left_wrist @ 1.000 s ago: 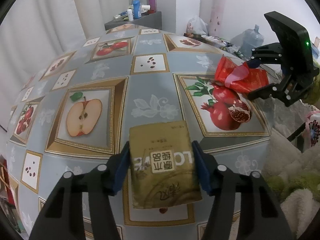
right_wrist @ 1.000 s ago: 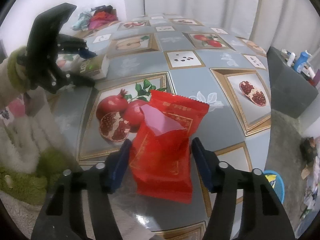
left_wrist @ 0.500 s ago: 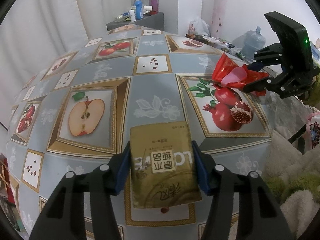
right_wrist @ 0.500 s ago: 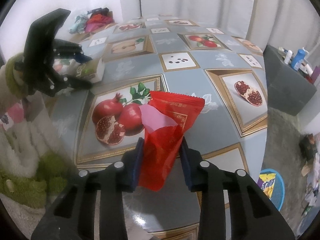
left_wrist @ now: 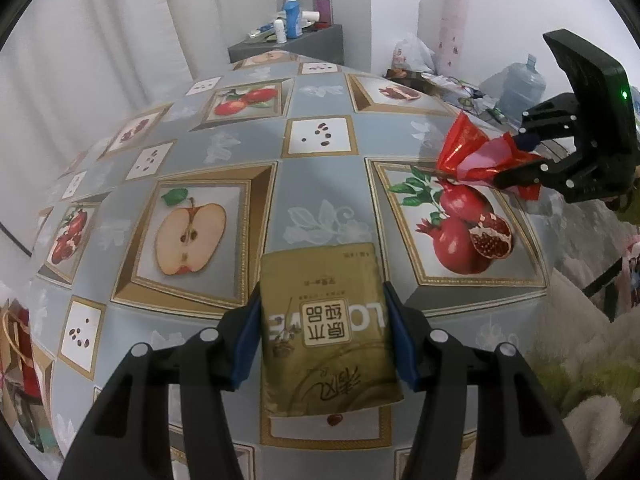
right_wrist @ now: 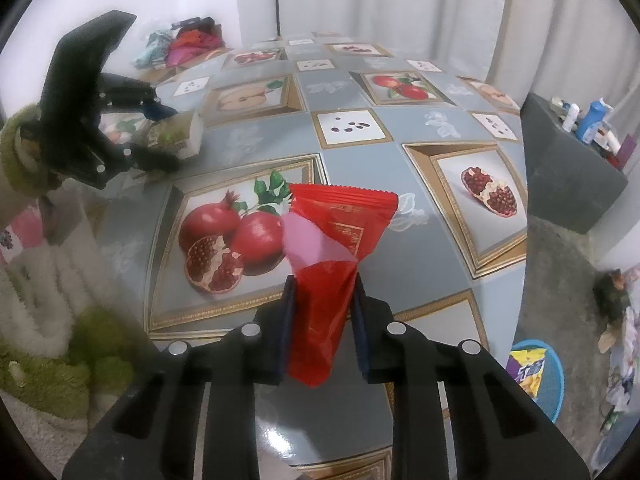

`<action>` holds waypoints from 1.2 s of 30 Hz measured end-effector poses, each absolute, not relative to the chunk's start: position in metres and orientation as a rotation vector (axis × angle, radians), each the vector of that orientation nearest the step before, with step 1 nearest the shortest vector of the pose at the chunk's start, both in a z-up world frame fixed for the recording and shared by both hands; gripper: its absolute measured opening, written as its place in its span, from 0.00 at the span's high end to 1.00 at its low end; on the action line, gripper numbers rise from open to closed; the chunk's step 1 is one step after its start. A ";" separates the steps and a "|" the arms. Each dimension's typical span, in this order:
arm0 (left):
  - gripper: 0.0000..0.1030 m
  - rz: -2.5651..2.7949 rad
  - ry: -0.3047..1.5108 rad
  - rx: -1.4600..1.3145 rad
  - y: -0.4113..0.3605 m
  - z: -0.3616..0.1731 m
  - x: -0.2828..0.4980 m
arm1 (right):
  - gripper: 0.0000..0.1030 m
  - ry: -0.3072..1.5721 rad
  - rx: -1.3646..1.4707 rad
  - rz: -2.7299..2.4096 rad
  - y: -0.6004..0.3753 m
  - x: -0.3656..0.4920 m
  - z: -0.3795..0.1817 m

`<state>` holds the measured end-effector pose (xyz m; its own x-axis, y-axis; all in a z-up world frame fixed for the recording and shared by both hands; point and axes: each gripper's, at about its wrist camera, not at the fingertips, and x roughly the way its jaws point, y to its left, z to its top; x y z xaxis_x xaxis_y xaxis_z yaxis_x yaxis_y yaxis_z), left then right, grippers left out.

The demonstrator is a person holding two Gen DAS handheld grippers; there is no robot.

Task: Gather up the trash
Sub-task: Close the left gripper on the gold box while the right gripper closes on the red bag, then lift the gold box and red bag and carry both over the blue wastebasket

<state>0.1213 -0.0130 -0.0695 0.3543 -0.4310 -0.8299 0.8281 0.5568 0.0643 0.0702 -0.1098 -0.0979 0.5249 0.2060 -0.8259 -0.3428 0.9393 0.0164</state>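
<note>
L wrist view, L→R: white curtains at far left, then the worktop (left_wrist: 256, 152) w/ fruit-print cloth (halved apple panel left of centre, pomegranate panel to the right). Left hand-held gripper (left_wrist: 322, 336) sat at near centre, blue pads on both side edges of the gold packet (left_wrist: 326, 328), pinching it. Packet lay flat w/ its near end over the worktop's near edge region, print upside down to the cam. Far centre: grey cabinet (left_wrist: 320, 40) w/ bottles on top. Far right: water jug (left_wrist: 522, 86), white bag and clutter near the wall. Right edge: right hand-held gripper (left_wrist: 516, 160) seen from the side, red wrapper (left_wrist: 464, 152) sticking out of it toward the left, lifted off the pomegranate print.

R wrist view, L→R: left hand-held gripper (right_wrist: 160, 136) at upper left w/ the gold packet (right_wrist: 176, 134) between its fingers; fuzzy green/white sleeve (right_wrist: 16, 152) behind it. Green/white fleece at near left below the worktop edge. Centre: right hand-held gripper (right_wrist: 324, 308), jaws closing, pads already pressed on the lower part of the red wrapper (right_wrist: 328, 268), which was crumpled narrow there; upper part fanned out w/ a pink flap folded over, just right of the pomegranate print. Right: grey cabinet (right_wrist: 560, 168) w/ bottles. Near right on the floor: blue bin (right_wrist: 556, 376) w/ a yellow/purple packet inside.
</note>
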 end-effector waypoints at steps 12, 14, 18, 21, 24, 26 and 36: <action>0.47 -0.811 0.836 0.561 -0.011 -0.059 0.114 | 0.81 0.945 -0.183 0.323 -0.103 0.069 -0.085; 0.47 -0.807 0.827 0.565 -0.011 -0.055 0.112 | 0.82 0.934 -0.182 0.323 -0.102 0.067 -0.081; 0.47 -0.802 0.806 0.570 -0.012 -0.045 0.108 | 0.82 0.905 -0.176 0.314 -0.103 0.062 -0.072; 0.47 -0.807 0.785 0.574 -0.017 -0.036 0.105 | 0.82 0.875 -0.163 0.296 -0.109 0.055 -0.063; 0.47 -0.824 0.758 0.571 -0.027 -0.024 0.103 | 0.83 0.841 -0.137 0.261 -0.120 0.047 -0.052; 0.47 -0.851 0.735 0.565 -0.039 -0.014 0.101 | 0.83 0.816 -0.115 0.219 -0.133 0.039 -0.044; 0.47 -1.135 0.696 0.572 -0.189 0.025 0.099 | 0.82 0.732 0.064 -0.191 -0.261 -0.037 -0.025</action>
<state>0.0995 -0.1886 0.0250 0.2584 -0.6111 -0.7482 0.9441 0.3240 0.0615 -0.0370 -0.2614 -0.0252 0.7270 -0.1514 -0.6698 0.1957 0.9806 -0.0092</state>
